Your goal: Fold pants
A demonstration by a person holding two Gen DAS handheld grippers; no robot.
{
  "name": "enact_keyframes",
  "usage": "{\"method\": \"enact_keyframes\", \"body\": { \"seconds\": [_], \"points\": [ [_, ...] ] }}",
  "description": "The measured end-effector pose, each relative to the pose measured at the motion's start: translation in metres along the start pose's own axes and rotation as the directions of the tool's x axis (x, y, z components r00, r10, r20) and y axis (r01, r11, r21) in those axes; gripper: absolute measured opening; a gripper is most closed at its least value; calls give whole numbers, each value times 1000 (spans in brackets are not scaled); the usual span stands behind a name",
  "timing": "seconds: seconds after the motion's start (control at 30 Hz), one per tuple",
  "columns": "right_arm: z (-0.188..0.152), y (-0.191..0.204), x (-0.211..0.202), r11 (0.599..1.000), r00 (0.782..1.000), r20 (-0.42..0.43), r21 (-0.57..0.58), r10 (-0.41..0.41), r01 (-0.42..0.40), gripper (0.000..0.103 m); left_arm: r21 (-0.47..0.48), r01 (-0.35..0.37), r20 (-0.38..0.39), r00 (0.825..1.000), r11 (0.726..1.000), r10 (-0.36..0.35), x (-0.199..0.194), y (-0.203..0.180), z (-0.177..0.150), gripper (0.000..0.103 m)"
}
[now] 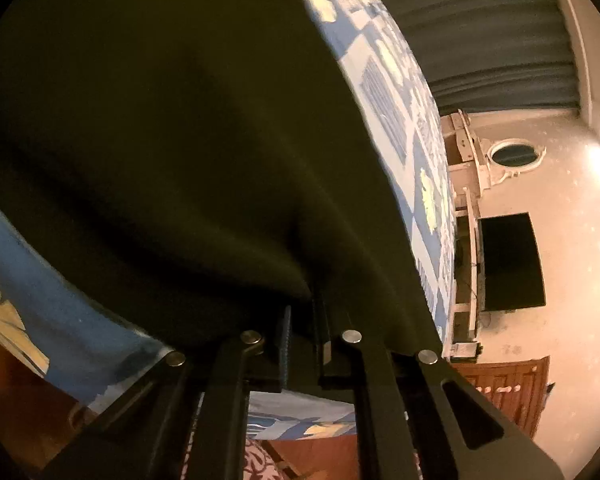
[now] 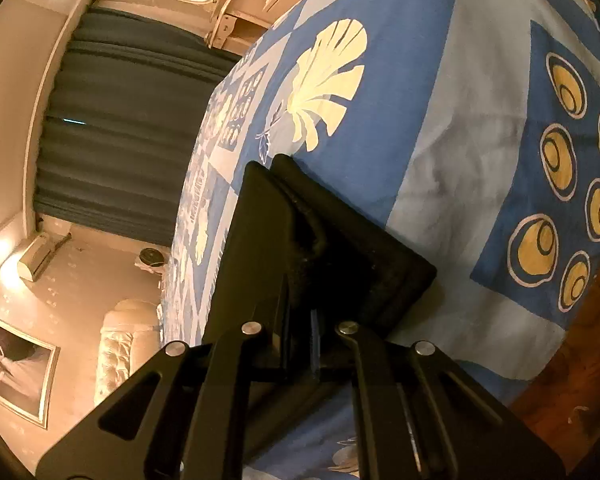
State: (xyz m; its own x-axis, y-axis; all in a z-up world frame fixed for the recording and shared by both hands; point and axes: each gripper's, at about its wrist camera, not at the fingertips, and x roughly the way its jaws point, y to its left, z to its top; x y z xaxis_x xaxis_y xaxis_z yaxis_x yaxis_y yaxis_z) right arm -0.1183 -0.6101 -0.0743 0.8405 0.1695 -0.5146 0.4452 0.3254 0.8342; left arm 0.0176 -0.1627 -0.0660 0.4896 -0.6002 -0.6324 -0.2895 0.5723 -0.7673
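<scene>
The pants are dark, almost black cloth. In the left wrist view the pants (image 1: 172, 152) fill most of the frame, draped over the blue patterned bedspread (image 1: 392, 92). My left gripper (image 1: 304, 320) is shut on a fold of the pants near their edge. In the right wrist view my right gripper (image 2: 300, 312) is shut on a thick hemmed corner of the pants (image 2: 340, 240), held just above the bedspread (image 2: 460, 120). The fingertips of both grippers are hidden in the cloth.
The bed carries a blue cover with yellow shells and ovals. Dark curtains (image 2: 120, 120) hang on the far wall. A white dresser with an oval mirror (image 1: 514, 154) and a dark screen (image 1: 512, 260) stand beyond the bed. Wooden floor (image 2: 580, 380) shows past the bed's edge.
</scene>
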Motion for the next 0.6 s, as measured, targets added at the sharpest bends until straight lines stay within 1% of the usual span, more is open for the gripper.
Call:
{"method": "enact_keyframes", "body": {
  "seconds": [0.17, 0.3, 0.37, 0.5, 0.6],
  "points": [
    [0, -1, 0, 1000, 1000, 0, 8, 10, -10, 7, -14, 4, -17, 1000, 1000, -4, -1, 0, 3, 8],
    [-1, 4, -1, 1000, 1000, 7, -16, 0, 1, 6, 5, -9, -20, 1000, 1000, 9, -5, -5, 3, 7],
    [0, 9, -6, 1000, 1000, 15, -31, 6, -6, 6, 30, -23, -15, 1000, 999, 24, -10, -9, 0, 7],
    [2, 22, -19, 997, 999, 19, -66, 28, -27, 6, 88, -29, -2, 1000, 996, 30, -18, -17, -4, 7],
    [2, 25, -26, 996, 1000, 14, -91, 26, -24, 6, 138, -32, 0, 999, 990, 32, -25, -20, -7, 7]
  ]
}}
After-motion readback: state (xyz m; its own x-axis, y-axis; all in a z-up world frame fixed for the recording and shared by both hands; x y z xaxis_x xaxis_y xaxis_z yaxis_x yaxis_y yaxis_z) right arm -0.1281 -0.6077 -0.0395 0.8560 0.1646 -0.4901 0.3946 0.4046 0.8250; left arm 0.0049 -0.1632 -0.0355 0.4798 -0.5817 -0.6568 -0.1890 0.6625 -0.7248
